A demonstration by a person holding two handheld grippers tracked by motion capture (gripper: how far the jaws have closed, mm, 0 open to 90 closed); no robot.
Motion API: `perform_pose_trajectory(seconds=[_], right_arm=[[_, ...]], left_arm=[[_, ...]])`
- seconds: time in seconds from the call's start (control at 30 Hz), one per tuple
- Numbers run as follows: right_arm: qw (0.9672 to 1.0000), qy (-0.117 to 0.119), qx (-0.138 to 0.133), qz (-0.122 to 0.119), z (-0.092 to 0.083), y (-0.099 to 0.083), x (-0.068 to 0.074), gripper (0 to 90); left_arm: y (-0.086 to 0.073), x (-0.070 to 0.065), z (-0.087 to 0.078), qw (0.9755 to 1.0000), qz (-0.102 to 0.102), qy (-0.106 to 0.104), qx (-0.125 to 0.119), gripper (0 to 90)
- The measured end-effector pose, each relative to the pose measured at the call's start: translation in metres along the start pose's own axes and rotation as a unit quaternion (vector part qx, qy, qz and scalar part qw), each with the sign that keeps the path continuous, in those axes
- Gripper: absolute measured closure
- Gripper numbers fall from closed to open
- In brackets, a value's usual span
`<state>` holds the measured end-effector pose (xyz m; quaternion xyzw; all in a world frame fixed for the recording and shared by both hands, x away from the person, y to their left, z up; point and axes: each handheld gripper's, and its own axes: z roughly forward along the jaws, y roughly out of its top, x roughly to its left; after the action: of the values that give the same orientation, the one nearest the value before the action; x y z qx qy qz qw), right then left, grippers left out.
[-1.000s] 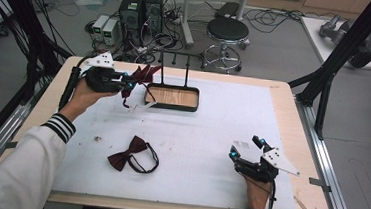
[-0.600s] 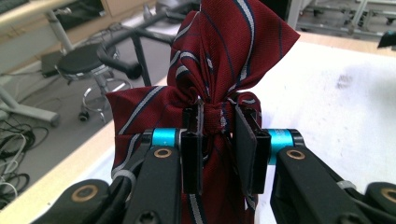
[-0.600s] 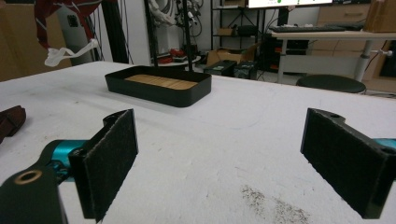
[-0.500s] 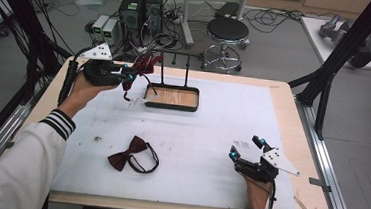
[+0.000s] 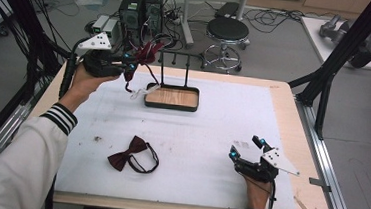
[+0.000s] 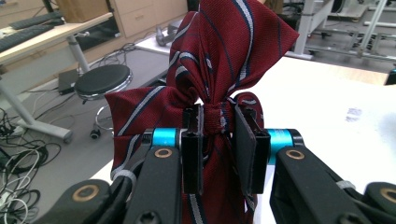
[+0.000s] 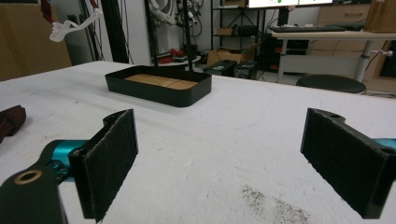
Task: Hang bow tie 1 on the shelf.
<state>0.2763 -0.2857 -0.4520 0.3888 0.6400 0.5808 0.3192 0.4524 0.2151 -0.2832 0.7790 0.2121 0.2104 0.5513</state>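
We judge the step in hand to be hanging: our left gripper (image 5: 128,69) is raised above the far left corner of the table (image 5: 279,99), clamped on the centre knot of a striped bow tie (image 5: 146,55), which it holds in the air just beside the top bar of the rack (image 5: 174,63) that rises from the black tray (image 5: 171,98). The tie's strap and white tag dangle below it toward the tray's left end. The next move, as we read it, calls for carrying the tie's strap over one of the pegs on that bar and only then letting go, with care that the loose strap does not snag the upright. Our right gripper (image 5: 246,150) rests on the table near the near right corner, its jaws wide apart and holding nothing. A second, plain bow tie (image 5: 132,154) lies flat toward the near edge, left of the middle, well apart from both grippers. The left gripper view shows what the high view cannot: the pads (image 6: 192,140) pinch the knot squarely, fabric fanning above and below. The right gripper view shows the tray's wooden floor bare.
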Motion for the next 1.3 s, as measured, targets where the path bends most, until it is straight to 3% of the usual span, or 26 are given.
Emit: perform_pose_trajectory(seconds=[0.4,0.73,1.0,1.03,1.07,1.1,1.3], right_arm=[[1.0000,0.001,-0.001,-0.004,0.000,0.000,0.000,10.2],[1.0000,0.000,-0.001,0.002,0.000,0.000,0.000,10.2],[1.0000,-0.002,-0.002,0.004,-0.001,0.000,0.000,10.3],[1.0000,-0.001,-0.002,0.002,-0.001,0.000,0.000,10.2],[1.0000,-0.001,-0.002,0.002,-0.001,0.000,0.000,10.2],[1.0000,-0.001,-0.002,0.003,-0.001,0.000,0.000,10.2],[1.0000,-0.001,-0.002,0.005,-0.001,0.000,0.000,10.2]], left_arm=[[0.002,0.017,0.015,0.9988,-0.027,0.039,-0.014,73.7],[0.000,0.027,0.029,0.9972,-0.037,0.062,-0.014,73.7],[-0.009,0.037,0.036,0.9935,-0.069,0.089,-0.016,73.7],[-0.010,0.039,0.038,0.9916,-0.076,0.103,-0.016,73.7],[-0.010,0.039,0.038,0.9916,-0.076,0.103,-0.016,73.7],[-0.012,0.040,0.041,0.9897,-0.088,0.112,-0.017,73.7],[-0.013,0.037,0.049,0.9888,-0.087,0.121,-0.014,73.7]])
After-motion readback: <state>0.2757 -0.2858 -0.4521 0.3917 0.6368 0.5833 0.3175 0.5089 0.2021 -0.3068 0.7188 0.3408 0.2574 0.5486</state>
